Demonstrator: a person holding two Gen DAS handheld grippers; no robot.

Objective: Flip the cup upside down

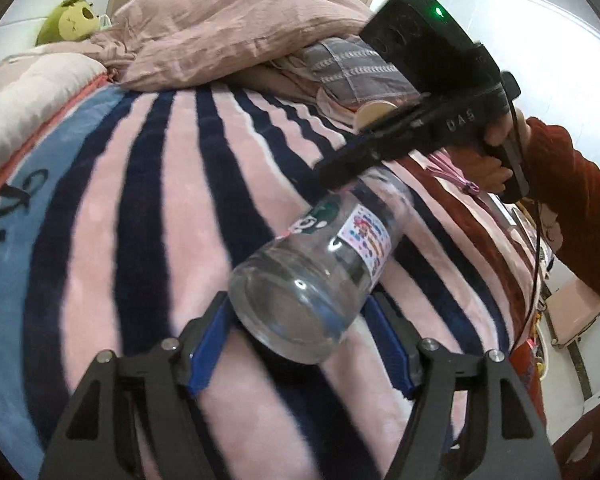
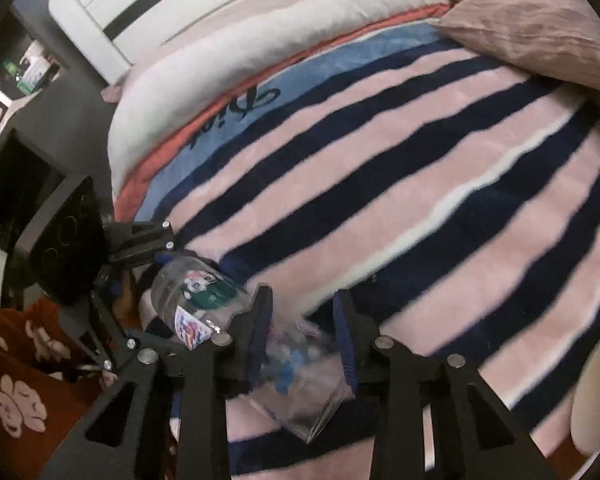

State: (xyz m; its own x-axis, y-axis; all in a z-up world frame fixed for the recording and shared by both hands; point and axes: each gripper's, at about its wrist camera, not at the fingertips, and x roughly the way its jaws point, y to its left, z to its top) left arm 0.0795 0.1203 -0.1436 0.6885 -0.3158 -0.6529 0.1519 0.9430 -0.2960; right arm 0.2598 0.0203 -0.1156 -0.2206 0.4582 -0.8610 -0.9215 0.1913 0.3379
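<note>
A clear glass cup (image 1: pixel 316 276) with stickers on its wall is held in the air above the striped blanket (image 1: pixel 148 208) on the bed, lying nearly on its side. Its long axis runs from the left gripper (image 1: pixel 300 344) up toward the right gripper (image 1: pixel 340 172). The thick base faces the left wrist camera and sits between the left blue fingers (image 1: pixel 210 344), which are clamped on it. In the right wrist view the mouth end sits between the right gripper's (image 2: pixel 302 340) fingers (image 2: pixel 260 332), which close on the cup (image 2: pixel 204 300). A pink quilt (image 1: pixel 228 36) is heaped beyond the blanket.
</note>
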